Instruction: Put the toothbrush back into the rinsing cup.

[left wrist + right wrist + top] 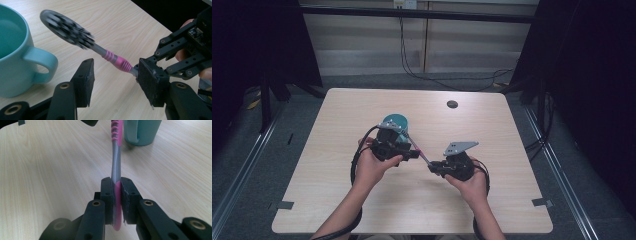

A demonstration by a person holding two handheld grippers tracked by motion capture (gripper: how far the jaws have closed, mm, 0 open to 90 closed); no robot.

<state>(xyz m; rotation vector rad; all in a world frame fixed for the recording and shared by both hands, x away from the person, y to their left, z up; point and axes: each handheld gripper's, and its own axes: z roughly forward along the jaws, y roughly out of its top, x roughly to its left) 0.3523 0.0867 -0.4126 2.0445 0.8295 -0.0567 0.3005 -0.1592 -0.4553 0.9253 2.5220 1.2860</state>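
The right tool (117,202) is clamped tight on the handle end of a grey and pink toothbrush (116,167), its two pads pressed flat against both sides of the handle. In the high view that tool (432,167) sits right of centre on the tabletop (337,110), with the toothbrush (417,148) slanting up and left from it toward the left tool (414,155). The left tool (113,81) stands about half open, with nothing pressed between its pads; the toothbrush (100,51) crosses above and beyond the gap, apart from the left pad, its bristled head raised near a teal mug (17,52). The mug (393,121) stands on the tabletop just behind the left tool.
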